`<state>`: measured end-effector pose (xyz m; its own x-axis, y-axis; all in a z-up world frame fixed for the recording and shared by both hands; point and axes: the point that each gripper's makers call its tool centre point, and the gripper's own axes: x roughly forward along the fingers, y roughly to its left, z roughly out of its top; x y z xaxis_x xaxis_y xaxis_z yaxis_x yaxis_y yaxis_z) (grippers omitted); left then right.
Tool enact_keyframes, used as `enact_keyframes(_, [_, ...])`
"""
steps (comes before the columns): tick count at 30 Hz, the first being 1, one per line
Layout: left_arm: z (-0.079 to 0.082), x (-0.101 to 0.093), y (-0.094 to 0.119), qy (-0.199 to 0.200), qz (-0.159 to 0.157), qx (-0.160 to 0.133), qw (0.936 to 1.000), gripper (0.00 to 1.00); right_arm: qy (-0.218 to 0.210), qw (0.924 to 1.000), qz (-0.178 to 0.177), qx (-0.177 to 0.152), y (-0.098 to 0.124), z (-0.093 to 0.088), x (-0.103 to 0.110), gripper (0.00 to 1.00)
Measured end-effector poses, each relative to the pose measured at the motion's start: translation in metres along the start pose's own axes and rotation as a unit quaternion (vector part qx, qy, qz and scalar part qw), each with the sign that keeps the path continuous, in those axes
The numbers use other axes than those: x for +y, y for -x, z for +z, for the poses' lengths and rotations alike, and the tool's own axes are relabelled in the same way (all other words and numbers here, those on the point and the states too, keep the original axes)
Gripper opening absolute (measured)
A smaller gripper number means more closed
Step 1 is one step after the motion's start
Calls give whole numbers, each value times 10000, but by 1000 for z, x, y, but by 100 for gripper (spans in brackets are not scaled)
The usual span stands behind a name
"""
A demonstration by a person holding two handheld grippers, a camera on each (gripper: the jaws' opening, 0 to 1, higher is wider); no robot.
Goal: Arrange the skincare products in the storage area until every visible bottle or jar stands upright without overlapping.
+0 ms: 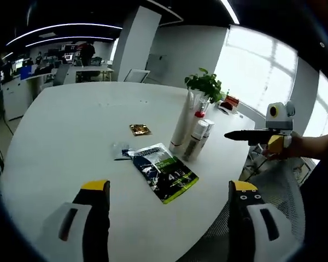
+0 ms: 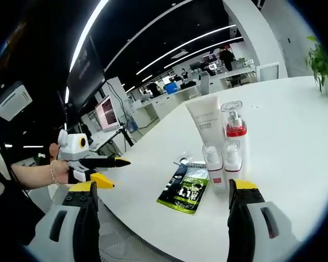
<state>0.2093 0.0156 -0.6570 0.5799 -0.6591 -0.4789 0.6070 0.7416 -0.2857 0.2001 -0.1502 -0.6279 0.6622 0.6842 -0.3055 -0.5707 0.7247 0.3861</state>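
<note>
Opposite views across the white table point(image 1: 71, 125), bottles point(image 2: 224, 142) shared.

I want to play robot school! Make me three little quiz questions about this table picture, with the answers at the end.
1. True or false: the white tube stands upright on the table.
2. What lies flat beside the bottles? A) green-and-black pouch B) red book C) blue plate
3. Fill in: the left hand-held gripper is open and holds ____.

Key: 1 true. 2 A, the green-and-black pouch lies near the red-collared pump bottle. 3 nothing. The right hand-held gripper is open too.
</note>
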Motion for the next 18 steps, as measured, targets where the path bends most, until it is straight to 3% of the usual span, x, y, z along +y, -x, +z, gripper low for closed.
enact_keyframes(12, [3,11,35,135,257,-133,9995,99,71,10000,-36,-37,1,1,0,100])
enact_keyframes(18, [-7,14,51,214,452,-98,9987,99,102,9999,-46,-32,1,1,0,100])
